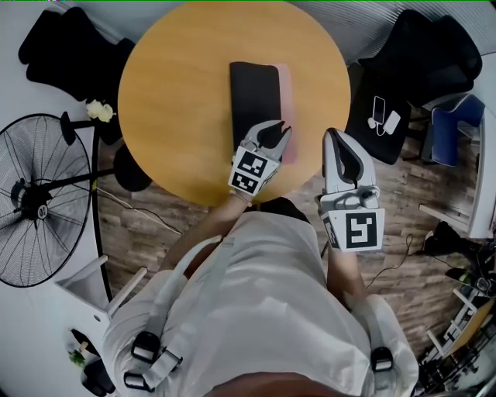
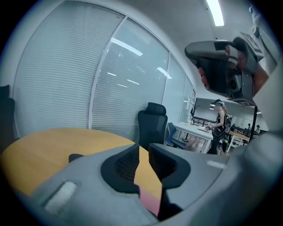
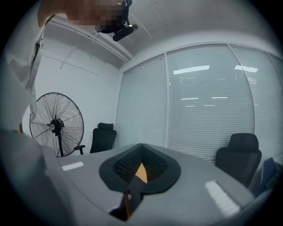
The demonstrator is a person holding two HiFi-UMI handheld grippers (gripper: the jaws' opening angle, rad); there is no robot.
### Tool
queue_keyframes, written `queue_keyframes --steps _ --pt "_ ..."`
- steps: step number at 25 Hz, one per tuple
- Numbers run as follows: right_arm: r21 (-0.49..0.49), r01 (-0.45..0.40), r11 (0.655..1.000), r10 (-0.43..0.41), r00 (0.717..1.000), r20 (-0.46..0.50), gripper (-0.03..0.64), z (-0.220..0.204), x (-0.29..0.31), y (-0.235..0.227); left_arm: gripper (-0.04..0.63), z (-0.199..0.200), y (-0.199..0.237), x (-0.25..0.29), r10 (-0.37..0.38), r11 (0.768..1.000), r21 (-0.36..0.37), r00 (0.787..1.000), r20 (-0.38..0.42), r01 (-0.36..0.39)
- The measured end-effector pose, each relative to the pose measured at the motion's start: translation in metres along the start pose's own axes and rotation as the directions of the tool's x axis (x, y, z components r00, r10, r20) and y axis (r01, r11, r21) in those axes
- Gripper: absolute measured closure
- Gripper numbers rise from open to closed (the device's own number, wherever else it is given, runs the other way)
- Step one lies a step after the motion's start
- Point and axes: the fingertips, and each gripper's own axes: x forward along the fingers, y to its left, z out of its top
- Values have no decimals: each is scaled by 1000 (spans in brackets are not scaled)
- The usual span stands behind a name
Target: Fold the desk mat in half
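Pretty clearly an office, meeting-room kind of spot: round table, black swivel chairs round it, glass walls with blinds, strip lights overhead, white desks past the glass. Big fan on the left.

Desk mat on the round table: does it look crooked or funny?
A little. The desk mat lies folded on the table, black side up, but its edges do not line up: a pink strip of the under layer sticks out along its right side. No spill or damage shows.
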Motion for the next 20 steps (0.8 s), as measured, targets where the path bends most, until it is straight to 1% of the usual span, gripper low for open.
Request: queue_keyframes --steps 5,9,14,20 --pt "-2 -7 1000 7 1000 2 612 2 0 4 525 32 -4 -22 8 1000 14 997 71 -9" --pt "-5 -14 1000 14 1000 5 612 5 0 6 525 61 -5 -42 22 999 21 991 133 -25" --pt "-9 -23 1000 23 1000 9 612 9 1 10 525 99 -5 -69 39 998 47 975 218 -50" --pt "-16 -46 999 46 999 10 612 14 4 17 525 136 -5 -101 49 998 14 953 300 -56"
